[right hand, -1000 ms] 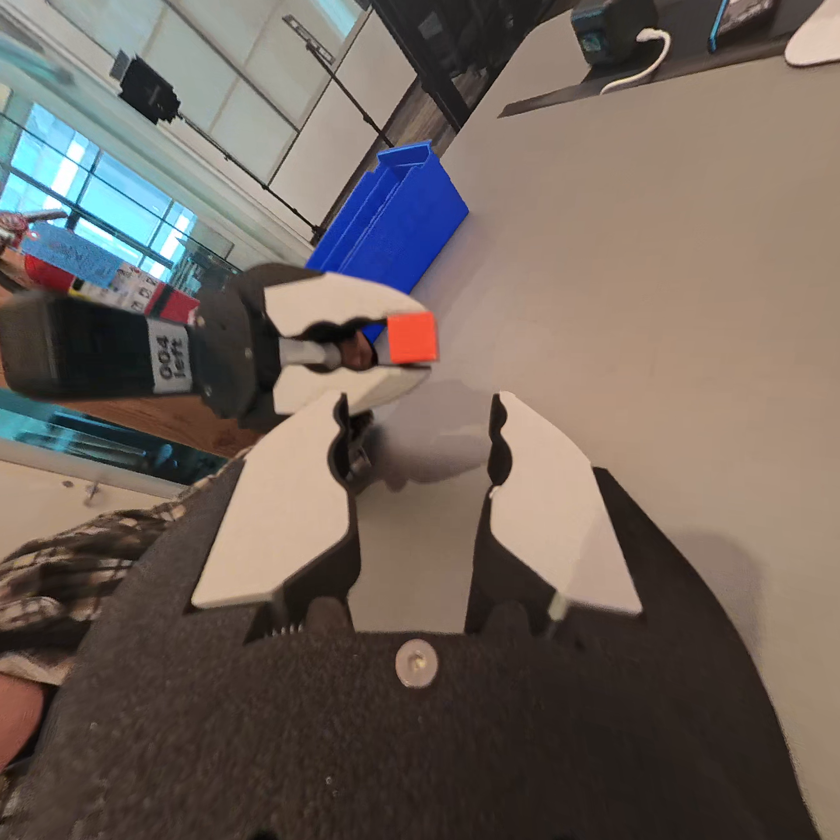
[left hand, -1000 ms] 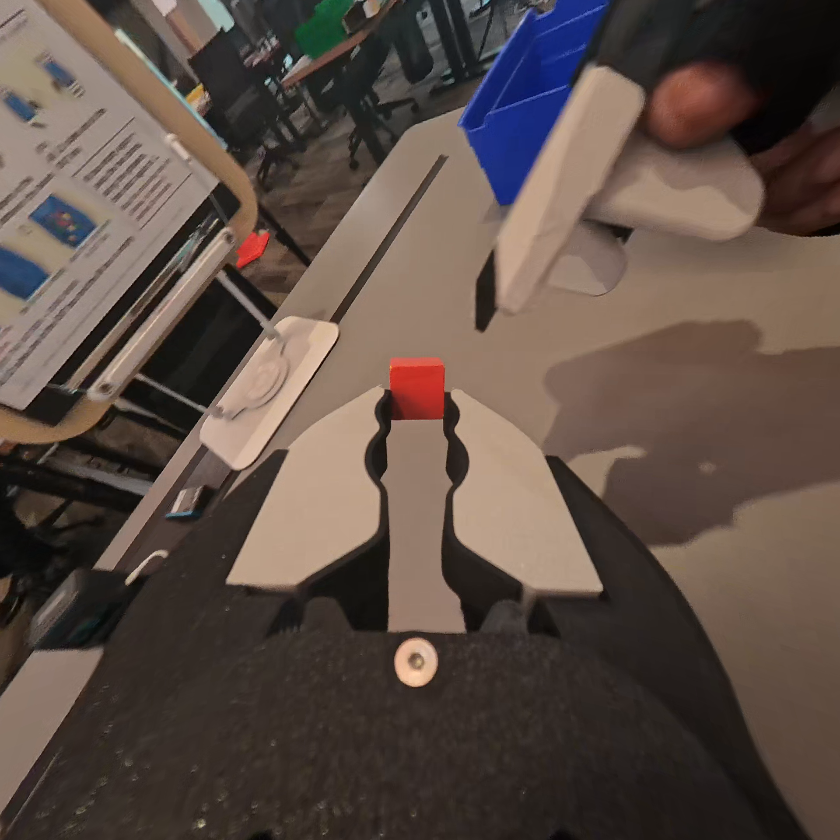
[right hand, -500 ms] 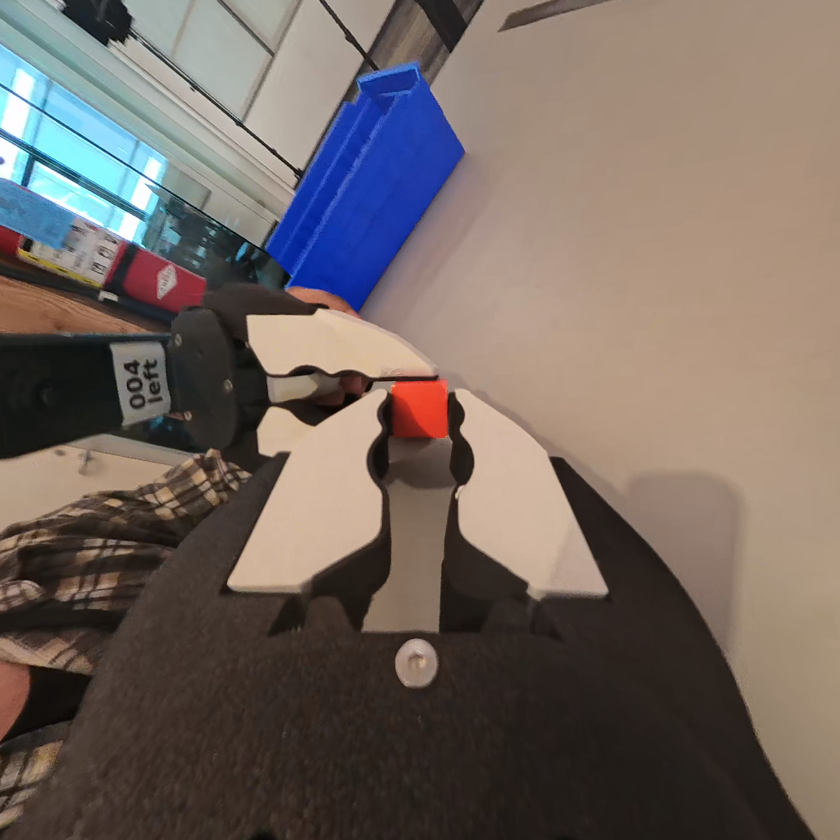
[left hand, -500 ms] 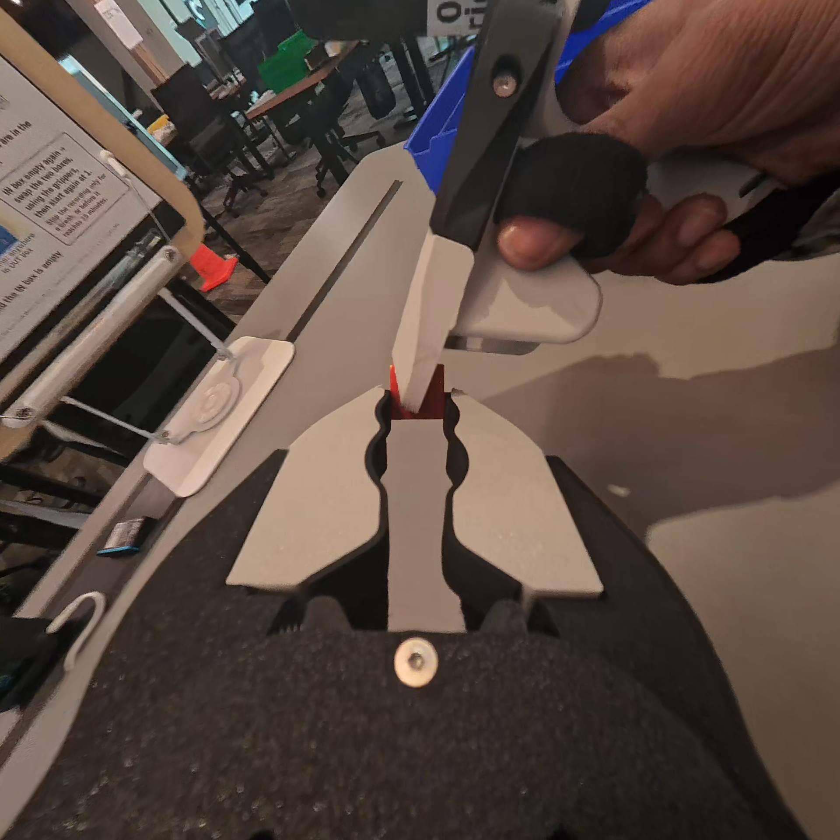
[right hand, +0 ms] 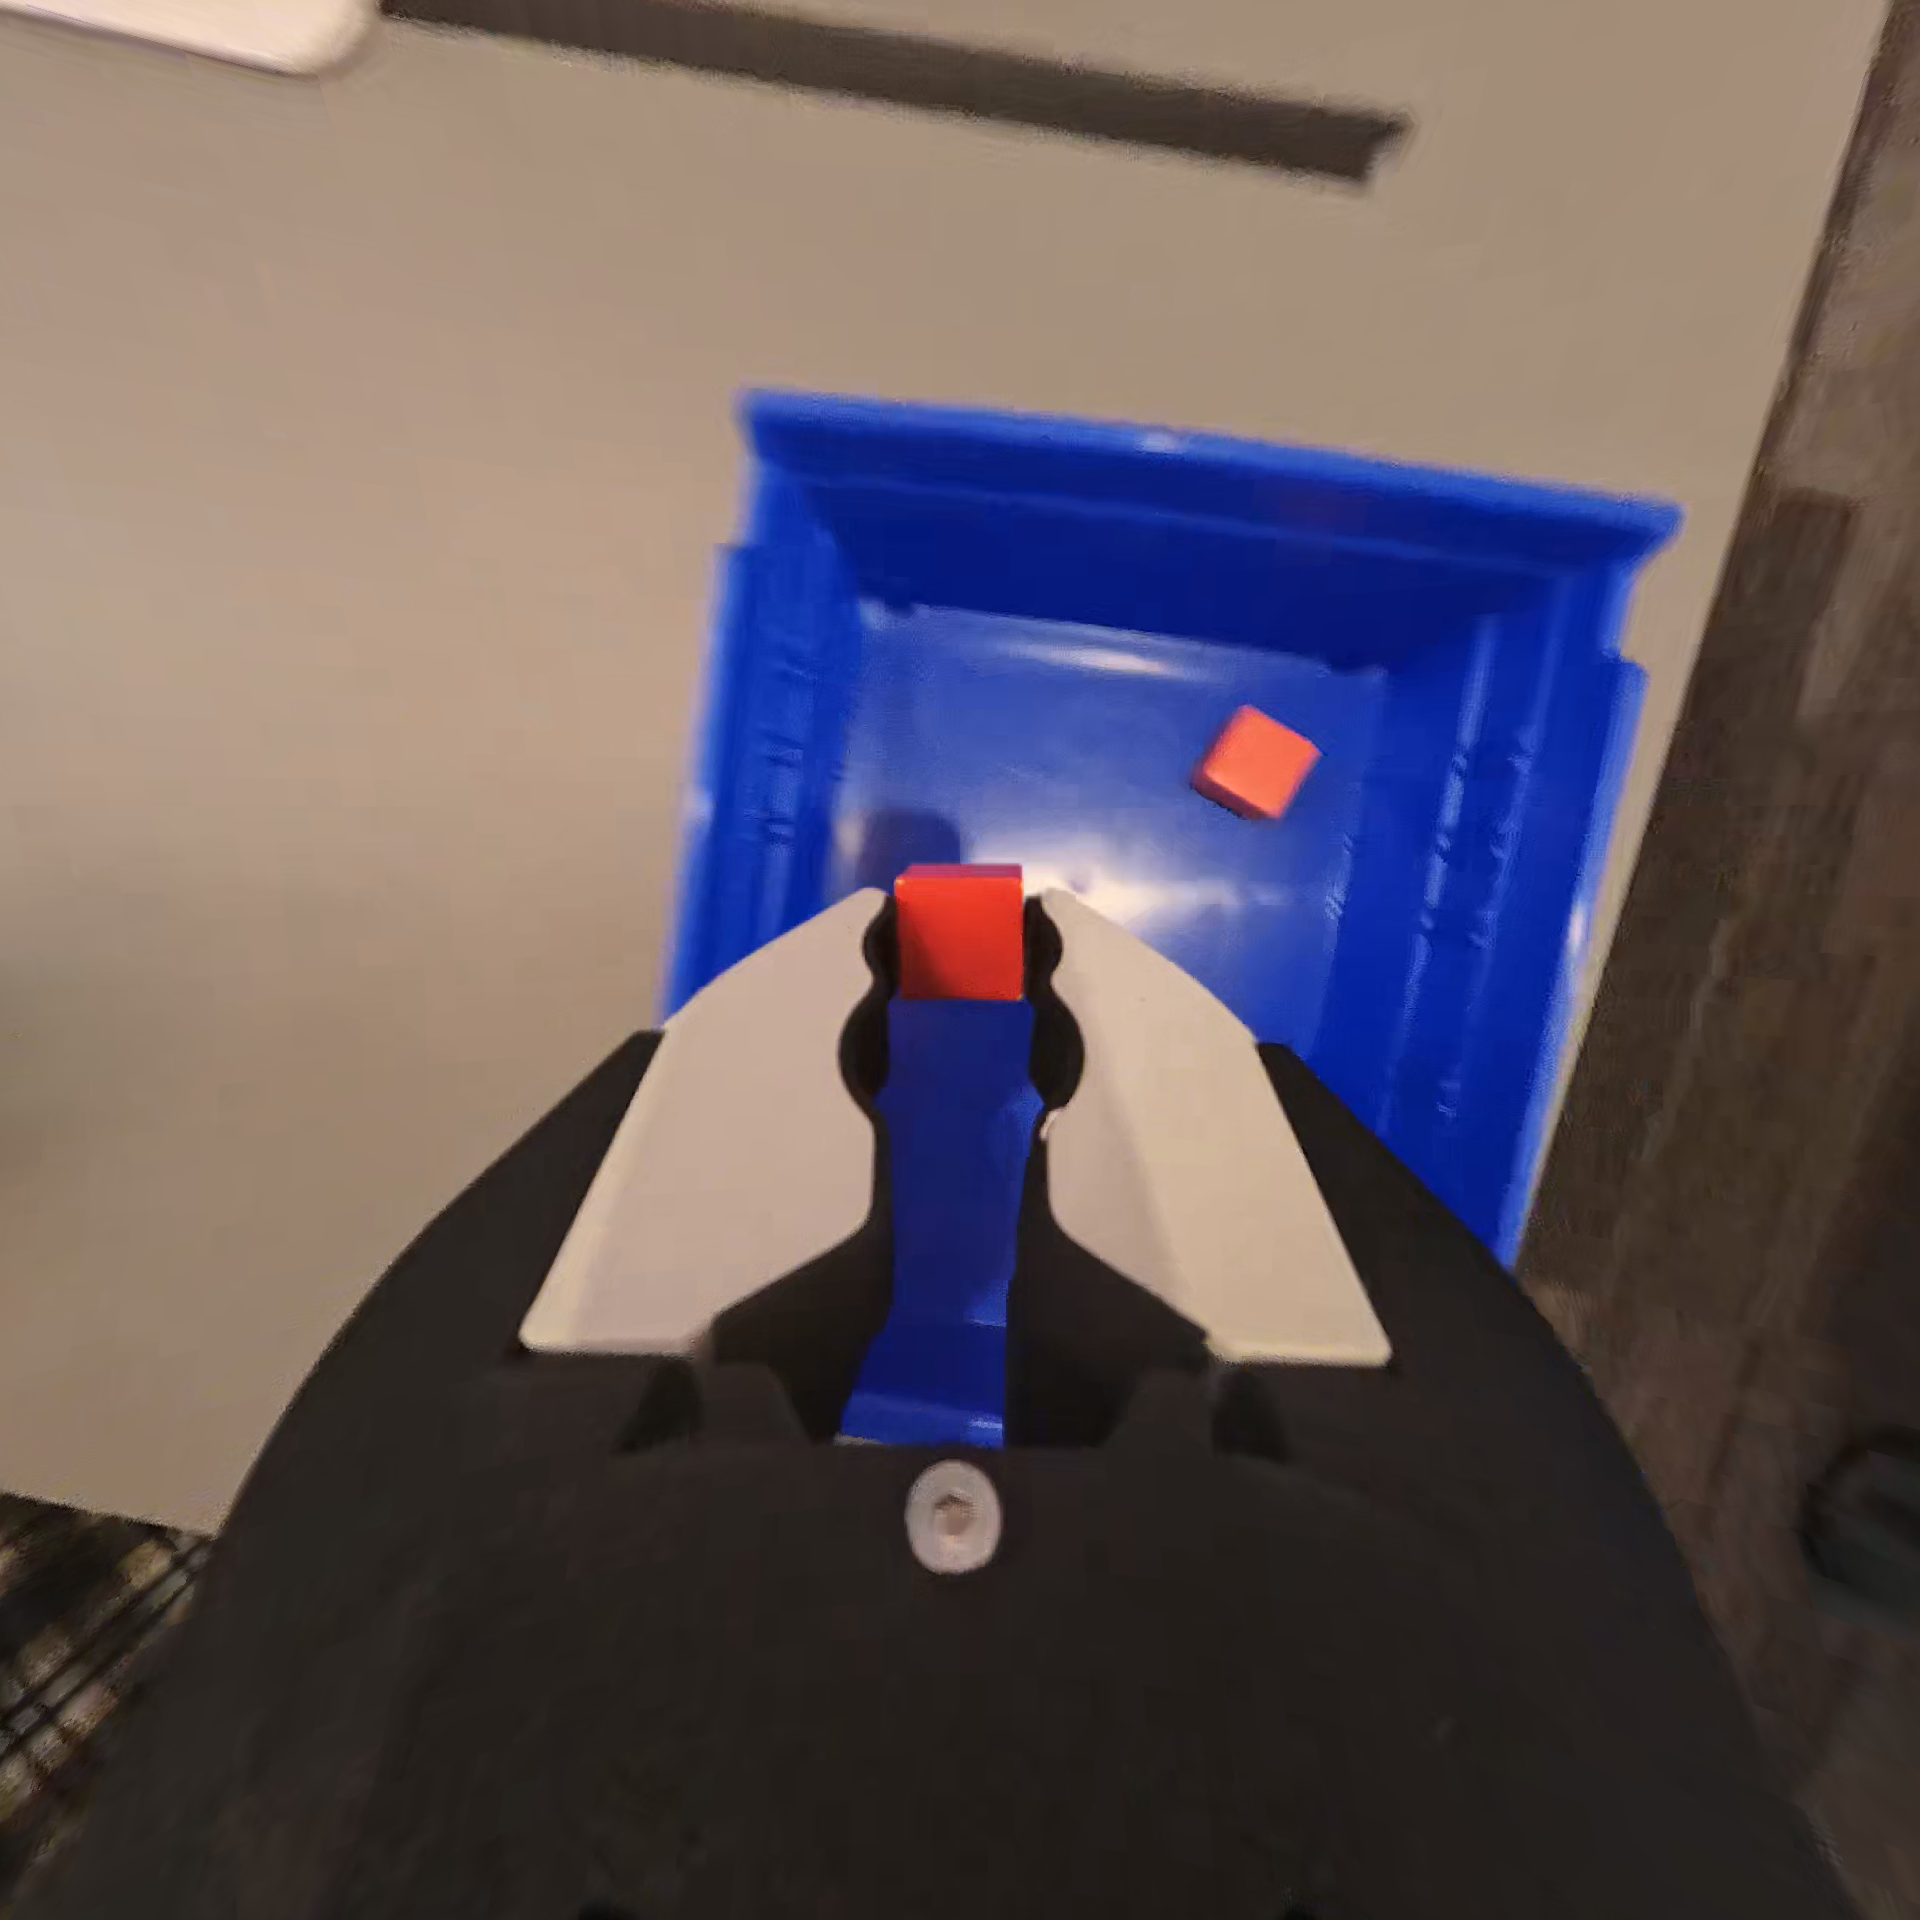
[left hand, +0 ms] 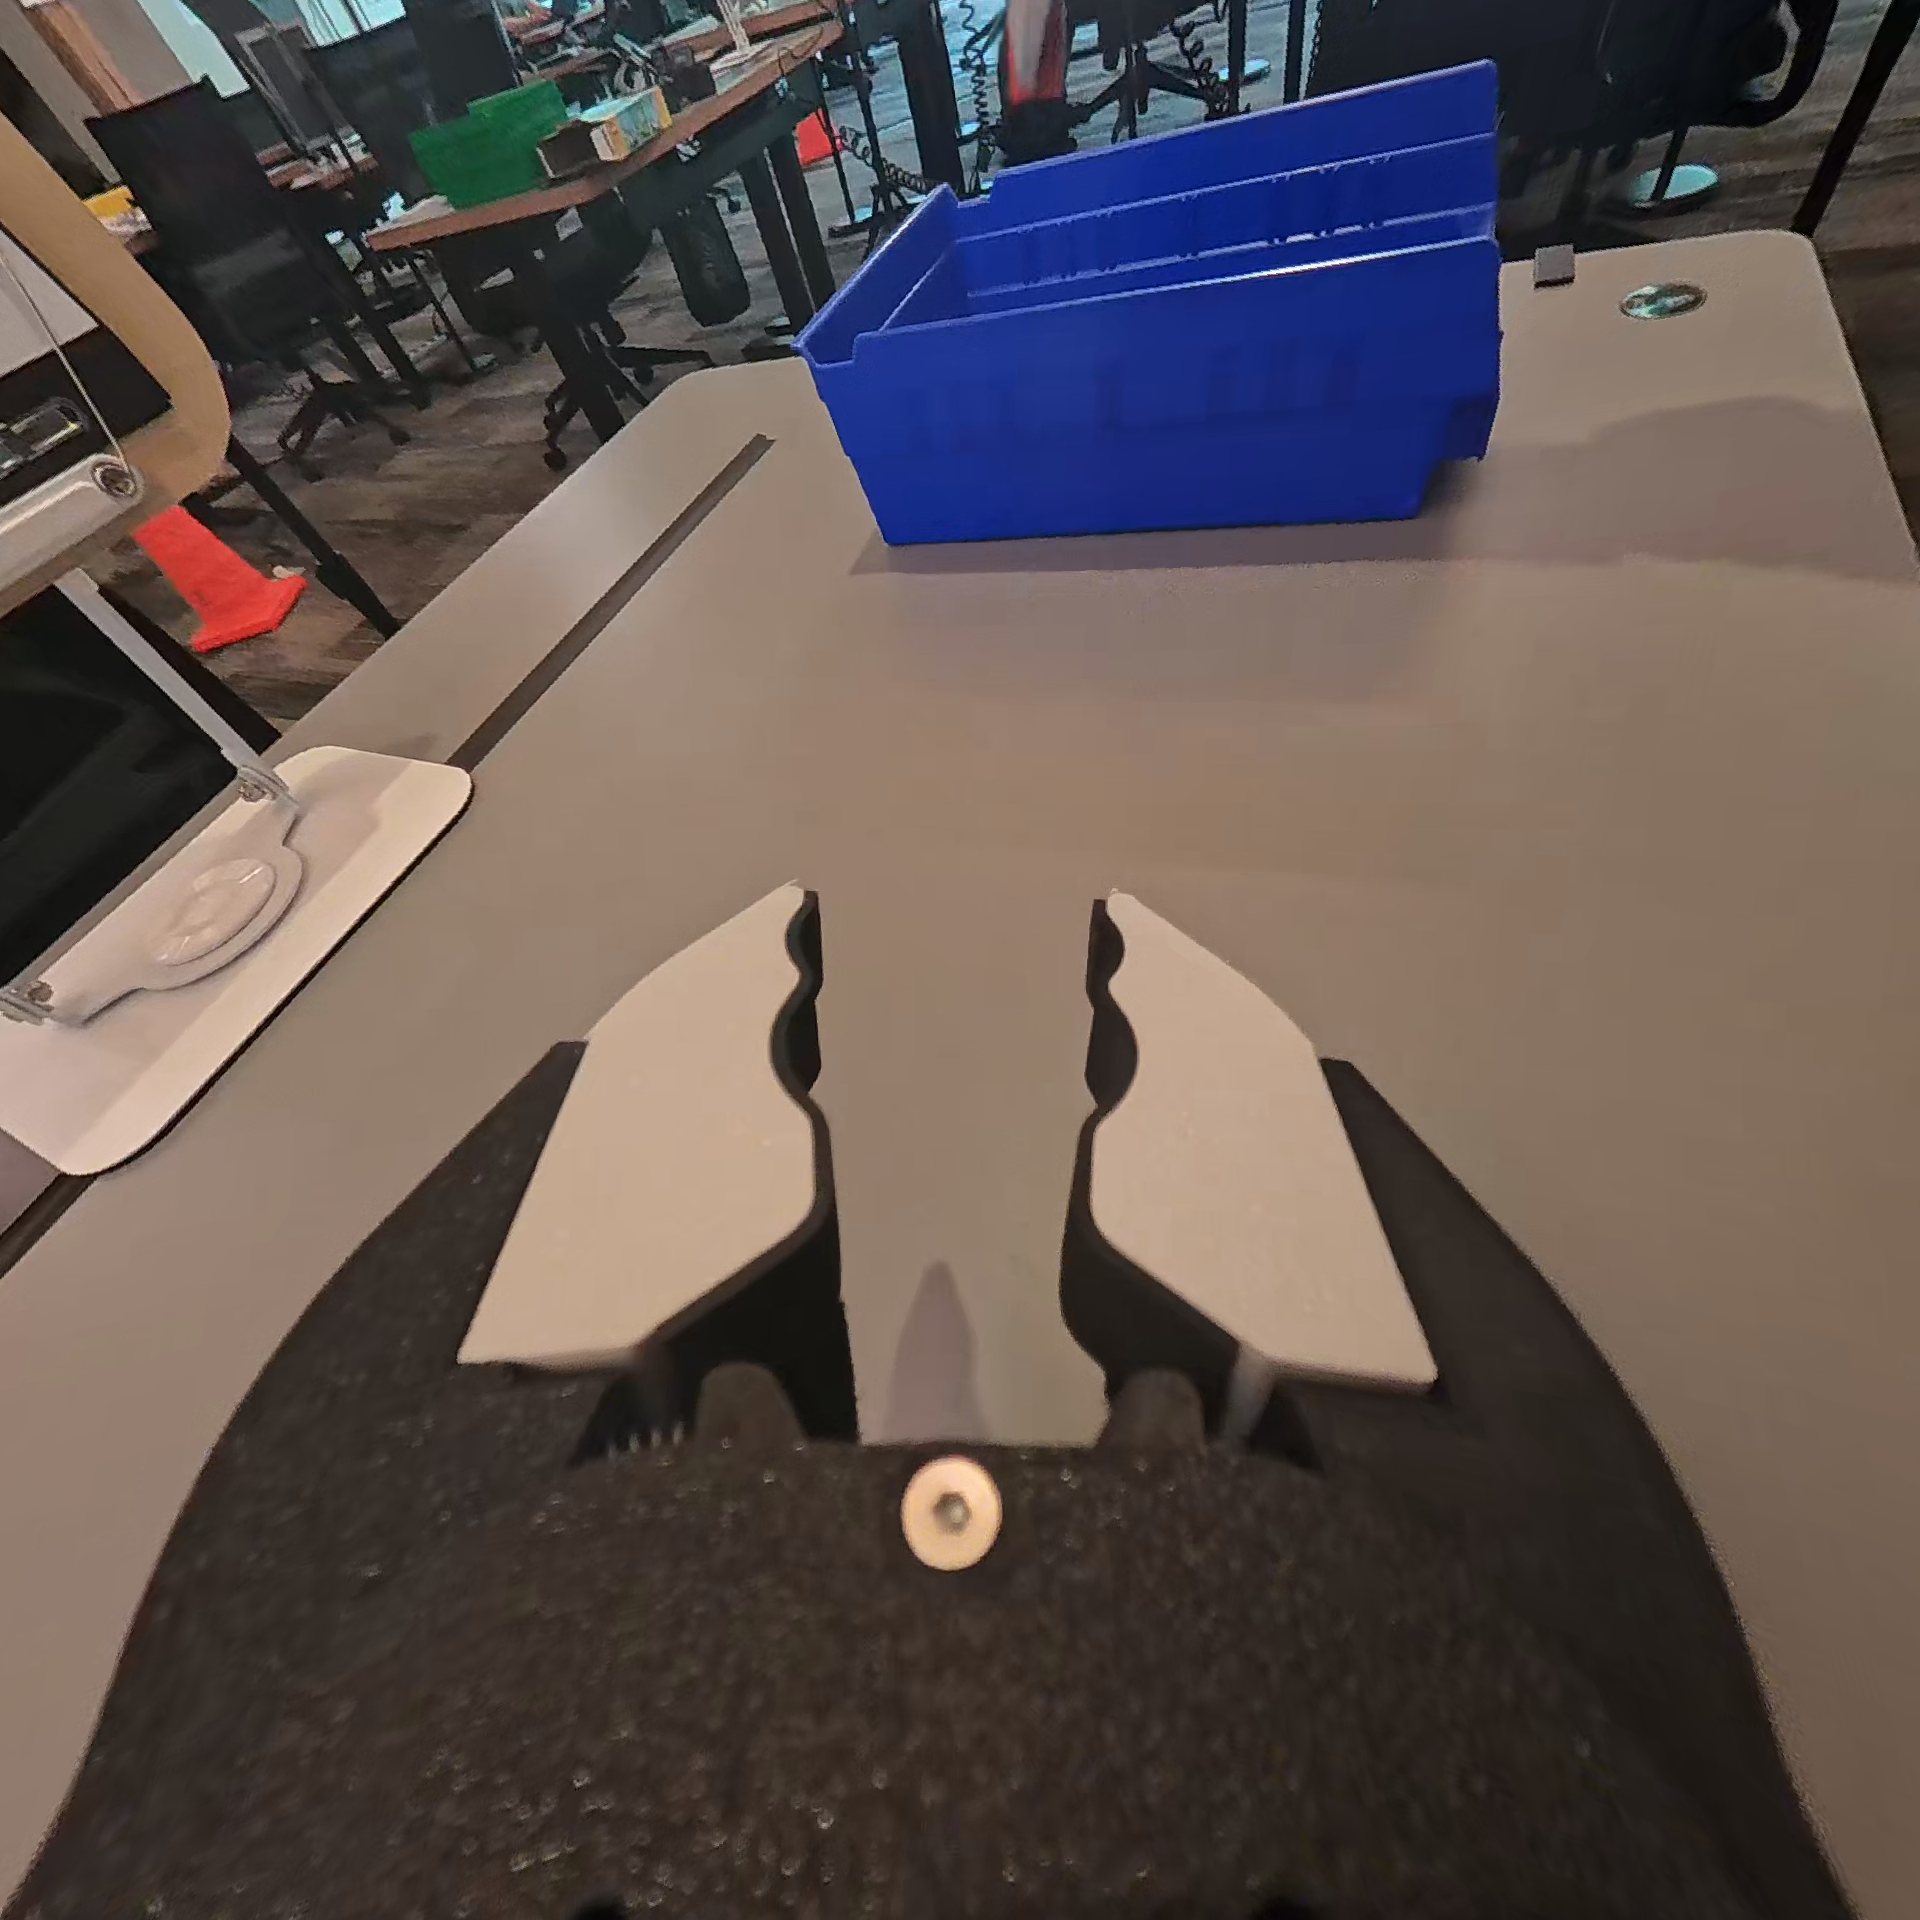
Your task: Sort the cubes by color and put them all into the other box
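My right gripper (right hand: 958, 914) is shut on a red cube (right hand: 958, 935) and holds it above the open blue box (right hand: 790, 665), looking down into it. A second red cube (right hand: 1255, 762) lies on the box floor toward the far right. My left gripper (left hand: 951, 914) is open and empty, low over the grey table (left hand: 1247, 779). In the left wrist view two blue boxes (left hand: 1164, 416) stand side by side at the far end of the table; their insides are hidden from there.
A white stand base (left hand: 218, 935) sits at the table's left edge, with a dark slot (left hand: 613, 603) running beside it. The table's right edge (right hand: 1662, 831) drops to dark floor beside the box. Desks, chairs and an orange cone (left hand: 223, 587) stand beyond.
The red cube passed from my left gripper to my right one. The left gripper opened and pulled back. The right gripper carried the cube over the blue box.
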`<state>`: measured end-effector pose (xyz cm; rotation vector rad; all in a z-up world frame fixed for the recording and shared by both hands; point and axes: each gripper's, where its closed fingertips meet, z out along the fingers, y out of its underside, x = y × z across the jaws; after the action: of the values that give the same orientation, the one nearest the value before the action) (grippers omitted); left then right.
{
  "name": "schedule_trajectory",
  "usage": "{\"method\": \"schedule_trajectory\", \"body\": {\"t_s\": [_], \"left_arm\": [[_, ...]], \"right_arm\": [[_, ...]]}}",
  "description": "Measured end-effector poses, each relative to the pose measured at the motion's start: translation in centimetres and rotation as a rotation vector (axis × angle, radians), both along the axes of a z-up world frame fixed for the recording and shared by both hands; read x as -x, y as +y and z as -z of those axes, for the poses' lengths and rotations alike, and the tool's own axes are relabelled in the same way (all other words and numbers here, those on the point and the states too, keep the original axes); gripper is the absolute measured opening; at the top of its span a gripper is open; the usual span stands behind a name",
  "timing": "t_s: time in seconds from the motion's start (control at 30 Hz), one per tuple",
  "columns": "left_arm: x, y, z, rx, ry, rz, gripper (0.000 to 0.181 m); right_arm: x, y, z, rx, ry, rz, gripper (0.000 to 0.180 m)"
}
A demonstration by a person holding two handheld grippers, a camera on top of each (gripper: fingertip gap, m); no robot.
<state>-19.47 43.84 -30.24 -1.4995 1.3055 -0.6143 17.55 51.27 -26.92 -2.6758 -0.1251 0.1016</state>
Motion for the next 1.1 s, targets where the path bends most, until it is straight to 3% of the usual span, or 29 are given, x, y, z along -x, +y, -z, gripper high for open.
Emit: {"method": "schedule_trajectory", "body": {"t_s": [0.13,0.3,0.7,0.77,0.93,1.1], "left_arm": [[-0.1,0.3,0.9,-0.013,0.032,-0.006,0.046],[-0.4,0.4,2.3,0.000,0.077,0.001,0.043],[-0.2,0.6,3.1,0.026,0.099,0.003,0.038],[-0.2,0.7,3.2,0.031,0.099,0.002,0.038],[0.1,1.1,3.1,0.056,0.080,-0.014,0.039],[0.4,1.6,3.1,0.078,0.069,-0.033,0.039]], "right_arm": [[-4.3,-0.1,5.6,0.133,-0.065,0.066,0.023],[-6.0,0.2,9.9,0.204,-0.094,0.088,0.023],[-7.9,1.3,13.5,0.248,-0.072,0.176,0.023],[-8.0,1.2,13.7,0.256,-0.070,0.203,0.041],[-7.7,0.4,9.9,0.212,-0.092,0.209,0.054],[-3.9,-0.2,-1.5,-0.061,-0.091,0.093,0.057]]}}
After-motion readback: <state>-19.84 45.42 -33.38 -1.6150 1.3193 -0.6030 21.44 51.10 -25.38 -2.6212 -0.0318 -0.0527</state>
